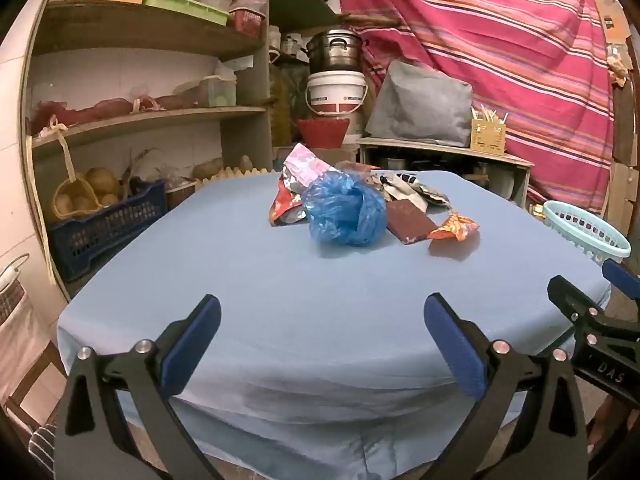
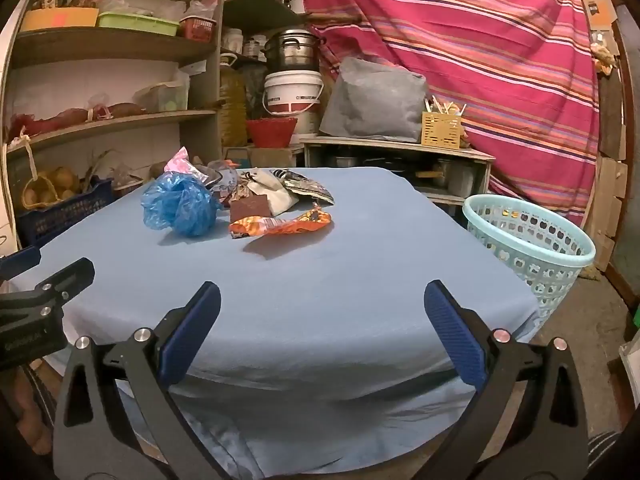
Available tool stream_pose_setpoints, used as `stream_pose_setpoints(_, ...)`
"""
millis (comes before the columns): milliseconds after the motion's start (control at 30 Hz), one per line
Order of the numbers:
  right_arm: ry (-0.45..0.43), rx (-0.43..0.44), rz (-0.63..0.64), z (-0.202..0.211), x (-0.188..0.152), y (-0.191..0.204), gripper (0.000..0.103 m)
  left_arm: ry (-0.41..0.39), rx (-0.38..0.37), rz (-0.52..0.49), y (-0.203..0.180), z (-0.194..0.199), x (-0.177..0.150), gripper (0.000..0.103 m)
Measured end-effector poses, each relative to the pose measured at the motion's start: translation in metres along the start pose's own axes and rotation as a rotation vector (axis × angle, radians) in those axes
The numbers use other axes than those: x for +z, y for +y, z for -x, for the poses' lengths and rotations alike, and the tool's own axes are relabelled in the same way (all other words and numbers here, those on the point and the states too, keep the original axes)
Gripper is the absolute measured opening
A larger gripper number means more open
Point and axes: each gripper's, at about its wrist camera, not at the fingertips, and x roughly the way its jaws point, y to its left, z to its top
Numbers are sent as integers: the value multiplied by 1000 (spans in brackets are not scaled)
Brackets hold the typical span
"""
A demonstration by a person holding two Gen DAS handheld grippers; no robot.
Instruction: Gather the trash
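Note:
A pile of trash lies at the far middle of the blue-covered table (image 1: 280, 280): a crumpled blue plastic bag (image 1: 344, 212), an orange wrapper (image 1: 454, 227), a brown packet (image 1: 410, 222) and several other wrappers (image 1: 300, 176). The same bag (image 2: 178, 204) and orange wrapper (image 2: 280, 224) show in the right wrist view. My left gripper (image 1: 320, 316) is open and empty over the table's near edge. My right gripper (image 2: 320, 304) is open and empty beside it, also at the near edge. A light blue perforated basket (image 2: 528, 248) stands on the floor right of the table.
Wooden shelves (image 1: 140, 120) with boxes and a dark blue crate (image 1: 104, 228) stand to the left. Behind the table are a pot on a white bucket (image 1: 336, 88), a grey bag (image 1: 420, 104) on a low shelf, and a striped red cloth (image 1: 500, 40).

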Motion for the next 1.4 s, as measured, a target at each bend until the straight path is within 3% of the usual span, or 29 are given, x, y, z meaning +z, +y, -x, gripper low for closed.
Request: stream_pose_setpoints(1400, -18, -20, 4, -1, 0, -2, 99, -9, 23, -22, 4, 4, 2, 99)
